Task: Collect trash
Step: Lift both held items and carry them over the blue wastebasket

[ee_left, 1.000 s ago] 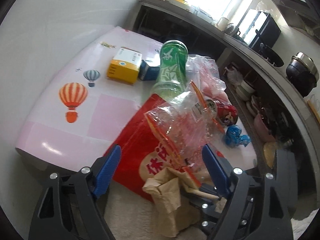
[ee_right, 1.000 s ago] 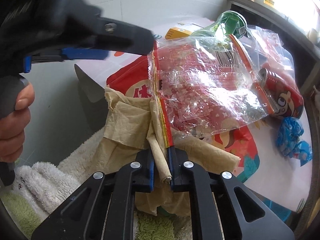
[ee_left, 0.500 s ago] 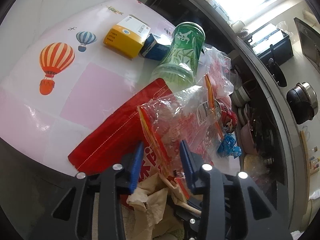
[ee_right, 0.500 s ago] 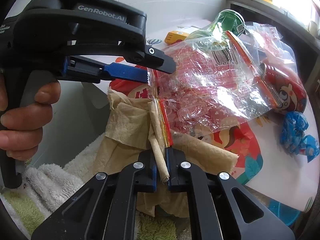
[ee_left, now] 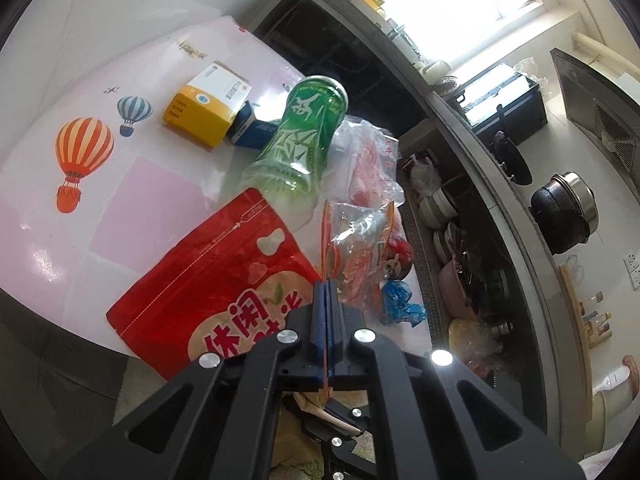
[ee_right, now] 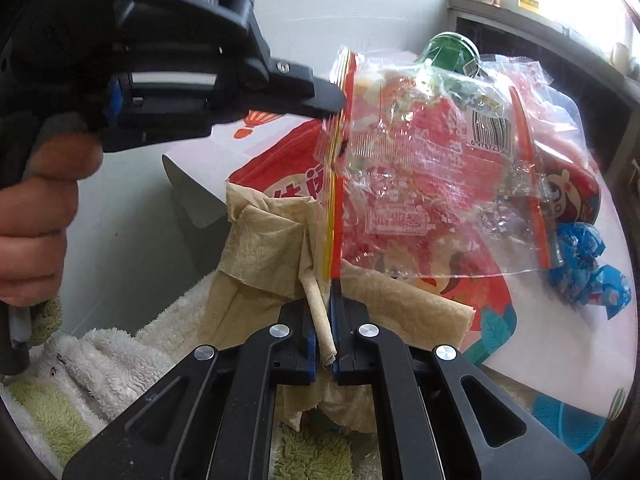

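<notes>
The clear plastic wrapper (ee_right: 432, 184), empty and crumpled, hangs mid-frame in the right wrist view, pinched at two edges. The left gripper (ee_right: 334, 106), jaws just closed, clamps its striped upper edge; the right gripper (ee_right: 325, 320) clamps its lower edge together with a brown paper napkin (ee_right: 264, 248). Behind lie one red snack pouch (ee_left: 208, 276), one green bottle (ee_left: 300, 136) on its side, one yellow box (ee_left: 204, 110), one red can (ee_right: 568, 188) and blue candy wrappers (ee_right: 588, 268).

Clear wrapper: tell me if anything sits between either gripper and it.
Nothing does. The left gripper is shut on the clear wrapper's upper edge, and the right gripper pinches its lower edge together with a rolled brown napkin. Both already hold it above the red pouch.
</notes>
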### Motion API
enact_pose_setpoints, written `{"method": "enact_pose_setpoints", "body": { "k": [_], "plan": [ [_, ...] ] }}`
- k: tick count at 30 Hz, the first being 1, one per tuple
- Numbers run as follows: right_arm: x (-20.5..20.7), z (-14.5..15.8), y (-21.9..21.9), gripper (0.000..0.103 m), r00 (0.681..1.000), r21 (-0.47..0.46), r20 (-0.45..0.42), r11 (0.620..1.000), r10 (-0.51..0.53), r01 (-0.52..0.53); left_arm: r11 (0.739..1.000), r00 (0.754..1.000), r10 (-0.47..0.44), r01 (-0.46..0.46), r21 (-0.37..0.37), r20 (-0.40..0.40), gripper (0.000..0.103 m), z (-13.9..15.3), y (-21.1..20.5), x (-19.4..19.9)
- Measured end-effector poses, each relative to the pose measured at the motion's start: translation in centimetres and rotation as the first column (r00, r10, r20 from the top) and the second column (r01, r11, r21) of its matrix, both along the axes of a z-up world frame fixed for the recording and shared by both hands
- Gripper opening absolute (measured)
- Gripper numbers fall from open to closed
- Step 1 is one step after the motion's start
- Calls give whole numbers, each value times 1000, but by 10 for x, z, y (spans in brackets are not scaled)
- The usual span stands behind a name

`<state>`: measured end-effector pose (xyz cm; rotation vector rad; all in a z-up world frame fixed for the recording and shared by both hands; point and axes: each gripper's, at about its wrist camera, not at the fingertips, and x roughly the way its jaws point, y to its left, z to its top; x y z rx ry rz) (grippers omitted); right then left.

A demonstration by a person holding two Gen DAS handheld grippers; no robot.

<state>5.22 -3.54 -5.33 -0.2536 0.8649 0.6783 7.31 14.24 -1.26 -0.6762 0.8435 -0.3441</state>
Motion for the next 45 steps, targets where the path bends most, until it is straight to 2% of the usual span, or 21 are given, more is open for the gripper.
{"method": "enact_pose_setpoints", "body": {
  "k": [6,19,24,28,30,33,36,38,39,42,44,45],
  "plan": [
    [-14,9,-10,4,999,31,32,999,-21,20,1000,997,-10,12,-16,73,0,30,-3,-6],
    [-40,52,-70,3,985,150,92,980,-144,130,997,976,-64,54,53,210,0,91,-19,-20],
    [-37,65,-104,3,972,209,85,957,-221,199,992,960,-115,98,81,256,0,112,-34,-23],
    [-39,84,-147,3,940,278,85,914,-329,295,985,941,-172,157,75,291,0,131,-54,-17],
    [-41,93,-175,3,909,314,97,879,-406,359,977,927,-213,199,76,309,0,141,-70,-11],
    [-44,104,-213,3,853,352,118,825,-508,443,954,892,-300,286,92,337,0,160,-107,3],
    [-48,110,-257,3,763,374,142,748,-630,548,923,848,-385,361,135,364,0,169,-146,17],
    [-50,108,-290,4,688,380,136,679,-713,629,889,815,-458,425,172,355,0,171,-182,32],
    [-51,106,-302,4,661,384,126,650,-740,655,877,807,-481,442,189,343,0,169,-197,39],
    [-51,89,-345,4,537,354,99,534,-838,768,823,778,-568,522,225,268,0,156,-256,68],
    [-48,74,-366,4,476,333,64,468,-877,818,786,758,-615,570,239,218,0,145,-293,85],
    [-46,65,-374,4,456,328,48,445,-889,833,769,749,-635,590,246,191,0,138,-314,94]
  ]
}}
